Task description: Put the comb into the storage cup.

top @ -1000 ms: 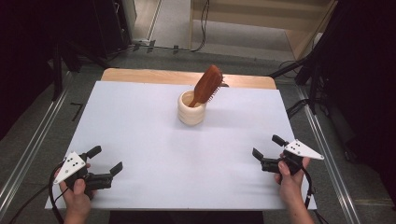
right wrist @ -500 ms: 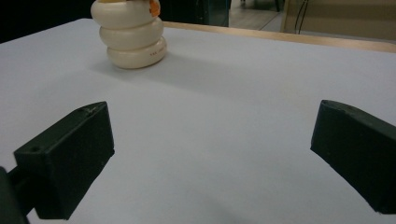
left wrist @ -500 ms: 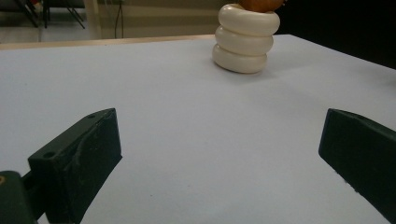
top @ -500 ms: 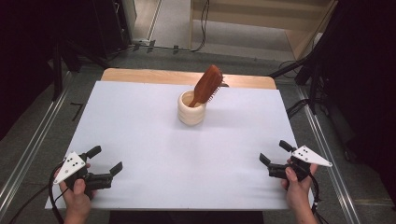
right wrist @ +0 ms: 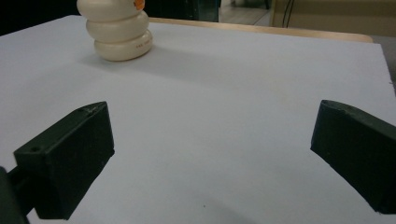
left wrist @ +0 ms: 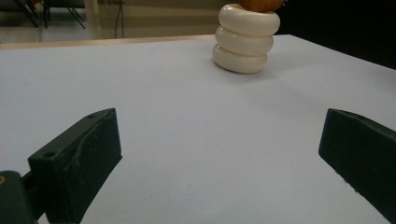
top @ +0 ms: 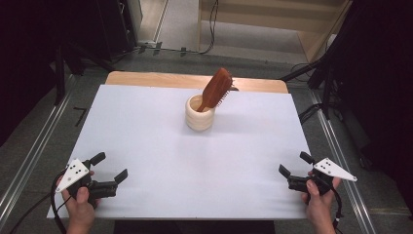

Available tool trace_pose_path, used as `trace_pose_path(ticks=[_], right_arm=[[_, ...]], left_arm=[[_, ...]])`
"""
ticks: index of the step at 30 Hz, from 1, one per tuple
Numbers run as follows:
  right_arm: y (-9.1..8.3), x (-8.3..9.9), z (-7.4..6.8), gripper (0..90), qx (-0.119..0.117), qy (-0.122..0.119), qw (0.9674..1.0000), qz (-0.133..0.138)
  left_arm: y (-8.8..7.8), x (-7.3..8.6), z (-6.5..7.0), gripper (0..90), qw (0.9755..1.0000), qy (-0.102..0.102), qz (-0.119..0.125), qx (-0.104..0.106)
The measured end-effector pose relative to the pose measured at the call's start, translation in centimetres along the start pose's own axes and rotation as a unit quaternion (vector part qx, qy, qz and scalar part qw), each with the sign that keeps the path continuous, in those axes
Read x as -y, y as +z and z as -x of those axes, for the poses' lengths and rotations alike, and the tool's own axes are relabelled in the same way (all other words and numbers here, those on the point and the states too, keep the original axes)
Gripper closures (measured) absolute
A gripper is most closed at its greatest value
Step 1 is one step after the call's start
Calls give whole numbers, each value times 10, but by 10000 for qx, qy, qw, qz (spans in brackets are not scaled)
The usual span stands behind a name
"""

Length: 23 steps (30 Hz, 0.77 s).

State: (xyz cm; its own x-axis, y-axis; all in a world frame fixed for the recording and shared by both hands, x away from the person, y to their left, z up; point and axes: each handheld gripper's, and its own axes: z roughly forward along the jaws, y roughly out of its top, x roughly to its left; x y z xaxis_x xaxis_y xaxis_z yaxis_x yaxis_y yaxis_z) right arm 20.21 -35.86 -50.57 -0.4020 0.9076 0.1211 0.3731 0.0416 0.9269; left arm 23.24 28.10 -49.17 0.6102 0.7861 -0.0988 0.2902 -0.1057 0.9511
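A cream ribbed holder [top: 200,114] stands on the white desk [top: 146,131], toward the far edge and about midway across, and everything else is placed from it. A brown wooden hairbrush [top: 215,89] stands in the holder, handle down inside it and head leaning up and away to the right; the handle's lower part is hidden by the holder's wall, and the bristles show only as a faint fringe on the head's far side. In the left gripper view the holder [left wrist: 245,38] sits at the top edge and the brush [left wrist: 261,4] is cut off to a small orange-brown patch; in the right gripper view the holder [right wrist: 121,29] is clipped at its rim and the brush [right wrist: 139,4] is only a sliver of orange.

The left tool [top: 110,167] lies well apart from the holder, near and to its left, held by a hand [top: 79,204] at the desk's front edge, jaws spread wide and empty. The right tool [top: 295,165] lies well apart from the holder, near and to its right, jaws likewise wide and empty, with the hand [top: 319,204] partly cut off by the bottom edge
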Motion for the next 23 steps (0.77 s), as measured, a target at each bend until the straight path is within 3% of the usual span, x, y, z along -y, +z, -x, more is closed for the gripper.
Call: trace_pose_path(ticks=[6,12,14,17,23], right_arm=[[-12,5,7,0,85,5,10000,31],[-24,14,15,0,360,-263,9990,-40],[-27,17,19,0,335,-122,9994,42],[-25,22,22,0,277,-8,9996,95],[-20,22,17,0,374,-228,9990,4]], left_arm=[[0,0,0,0,10000,5,-9,-17],[0,0,0,0,10000,7,-12,-29],[0,0,0,0,10000,1,-5,-22],[1,0,0,0,10000,12,-16,3],[1,0,1,0,10000,25,-46,14]])
